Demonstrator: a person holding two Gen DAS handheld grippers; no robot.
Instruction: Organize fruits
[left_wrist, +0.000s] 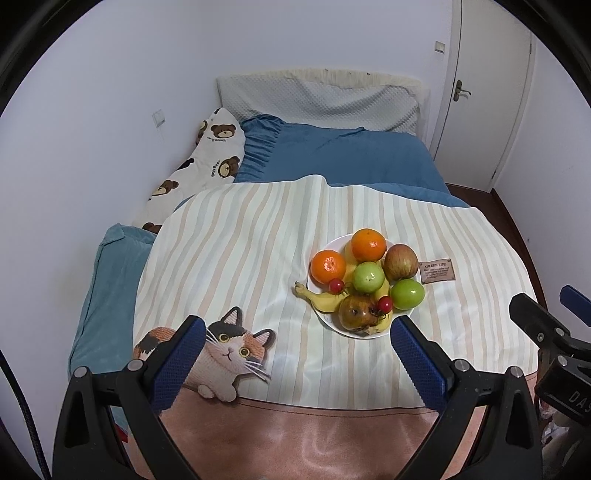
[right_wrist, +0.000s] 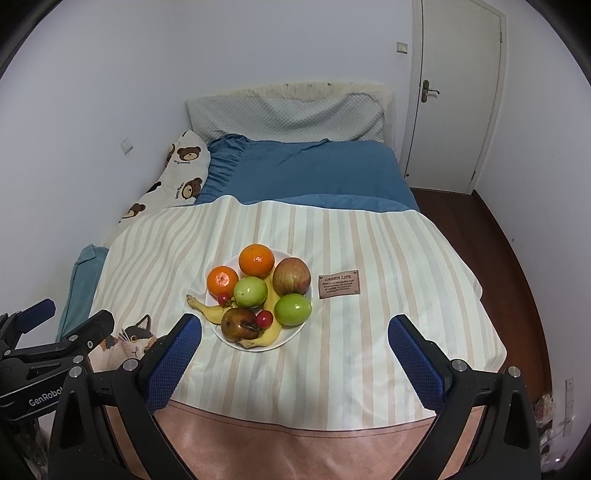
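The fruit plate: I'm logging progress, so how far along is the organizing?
All the fruit sits piled on the white plate: two oranges, a red apple, two green apples, bananas, two cherries and a bruised brown fruit. Nothing is in hand: the left tongs and right tongs are open and short of the plate. Whatever sorting is still wanted is left.

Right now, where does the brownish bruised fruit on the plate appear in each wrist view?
Left wrist view: the bruised fruit sits right of centre, at the near edge of the plate.
Right wrist view: the bruised fruit sits left of centre, again at the plate's near edge.
Shared landmark: the brown label lies right of the plate.
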